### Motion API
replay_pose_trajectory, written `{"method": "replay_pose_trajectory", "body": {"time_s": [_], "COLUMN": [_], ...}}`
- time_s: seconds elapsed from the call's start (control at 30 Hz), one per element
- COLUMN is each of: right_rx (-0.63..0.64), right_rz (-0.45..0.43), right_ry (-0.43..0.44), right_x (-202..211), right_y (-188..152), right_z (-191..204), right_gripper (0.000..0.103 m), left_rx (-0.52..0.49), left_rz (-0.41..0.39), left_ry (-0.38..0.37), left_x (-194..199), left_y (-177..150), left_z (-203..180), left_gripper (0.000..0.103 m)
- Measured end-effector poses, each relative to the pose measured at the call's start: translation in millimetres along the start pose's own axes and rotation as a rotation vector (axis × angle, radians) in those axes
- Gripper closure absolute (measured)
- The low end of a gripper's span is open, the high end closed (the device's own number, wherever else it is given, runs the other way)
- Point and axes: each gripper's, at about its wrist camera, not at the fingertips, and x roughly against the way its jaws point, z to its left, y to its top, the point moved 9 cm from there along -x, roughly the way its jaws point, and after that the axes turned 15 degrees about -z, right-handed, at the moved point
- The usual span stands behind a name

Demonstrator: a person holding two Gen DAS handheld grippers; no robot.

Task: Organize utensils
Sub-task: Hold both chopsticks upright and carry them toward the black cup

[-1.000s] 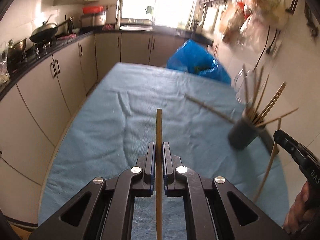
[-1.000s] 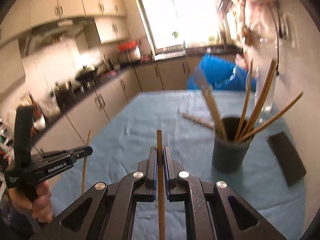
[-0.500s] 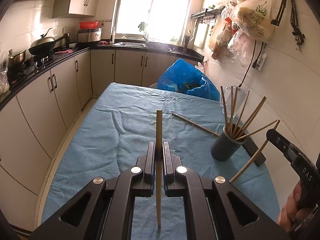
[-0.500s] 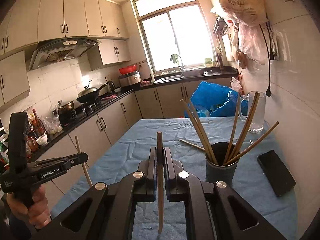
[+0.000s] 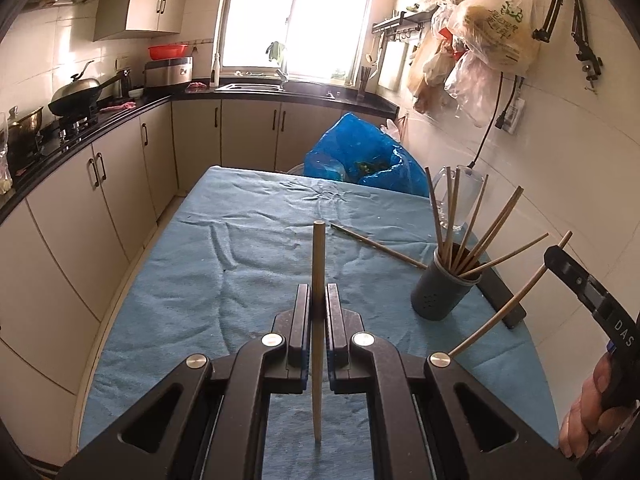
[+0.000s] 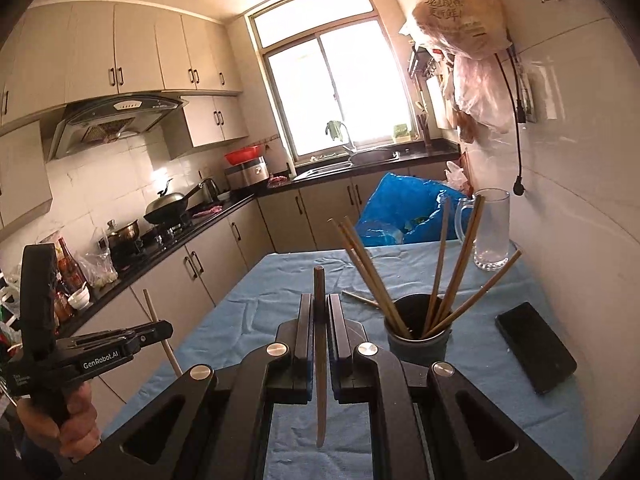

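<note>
My left gripper (image 5: 318, 294) is shut on a wooden chopstick (image 5: 318, 256) that stands upright between its pads, above the blue cloth-covered table (image 5: 248, 264). In the same way, my right gripper (image 6: 319, 304) is shut on a second chopstick (image 6: 319, 284). A dark grey holder cup (image 5: 440, 294) with several chopsticks fanned out stands at the right of the table; in the right wrist view the cup (image 6: 418, 346) is just right of my fingers. One loose chopstick (image 5: 376, 246) lies on the cloth beyond the cup. The right gripper (image 5: 556, 258) also shows at the left wrist view's right edge, the left gripper (image 6: 166, 326) at the right wrist view's left.
A black phone (image 6: 536, 364) lies on the cloth right of the cup. A glass mug (image 6: 490, 232) stands at the table's far right, with a blue plastic bag (image 5: 360, 160) behind the table. Kitchen cabinets (image 5: 80, 208) run along the left, the tiled wall (image 5: 560, 184) along the right.
Both grippers have risen with their chopsticks; the views have tilted up and back, so the table and cup sit lower and smaller. The earlier blur is gone. Both grips are unchanged.
</note>
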Motion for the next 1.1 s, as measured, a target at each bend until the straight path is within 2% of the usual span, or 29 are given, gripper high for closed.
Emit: {"method": "replay_pose_trajectory", "body": {"time_s": [0.5, 1.1], "right_rx": [-0.026, -0.034], "right_rz": [-0.033, -0.042], "right_ry": [-0.046, -0.052], "right_x": [22.4, 29.2], "right_y": [14.1, 15.9], "right_z": [-18.3, -20.4], "right_gripper": [0.096, 0.096], "left_rx": [-0.045, -0.077], "left_rz": [-0.002, -0.001], "left_ry": [-0.027, -0.043], "left_x": [1.0, 4.7], "left_y": [4.8, 4.7], "left_z": [-24.6, -39.7], "left_gripper": [0.097, 0.097]}}
